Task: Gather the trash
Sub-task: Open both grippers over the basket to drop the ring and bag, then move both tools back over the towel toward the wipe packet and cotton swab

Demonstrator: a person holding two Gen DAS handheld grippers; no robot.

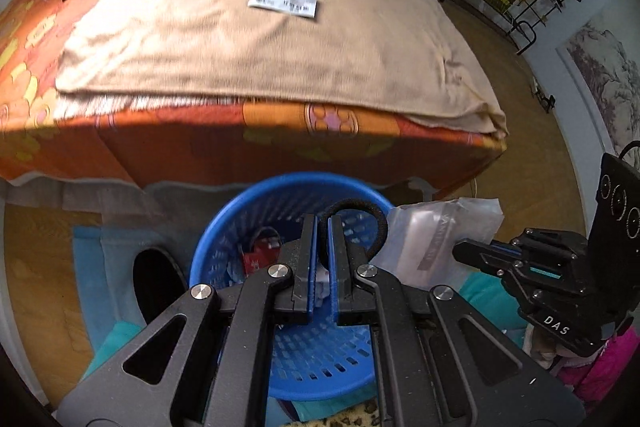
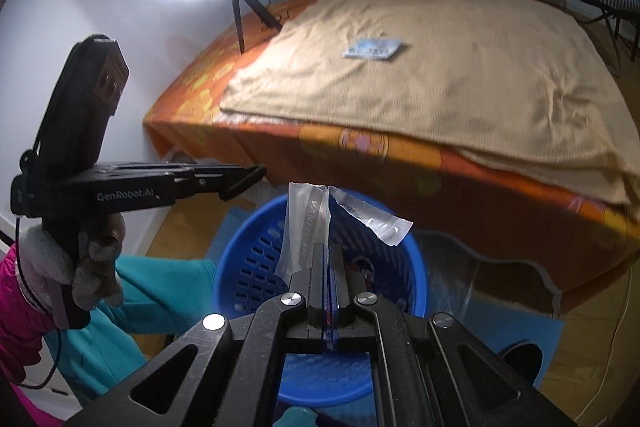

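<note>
Trash is present in three places relative to the round blue perforated plastic basket [image 1: 304, 355], which stands on the floor at the foot of the bed. Beyond the basket, the bed carries a large tan blanket [image 1: 256, 39] over an orange flowered sheet [image 1: 280, 139]. On that blanket, well apart from the basket, lies a flat white-and-blue printed packet [image 1: 285, 2], with a small pale stick just beside it, touching or not I cannot tell. Above the basket's rim, the right gripper [image 2: 327, 251] is clamped on a clear crinkled plastic wrapper [image 2: 308, 227]. Also above the basket, the left gripper [image 1: 322, 227] is narrowed onto a black elastic hair loop [image 1: 360, 211]. Inside the basket lie a red item and pale scraps, blurred.
</note>
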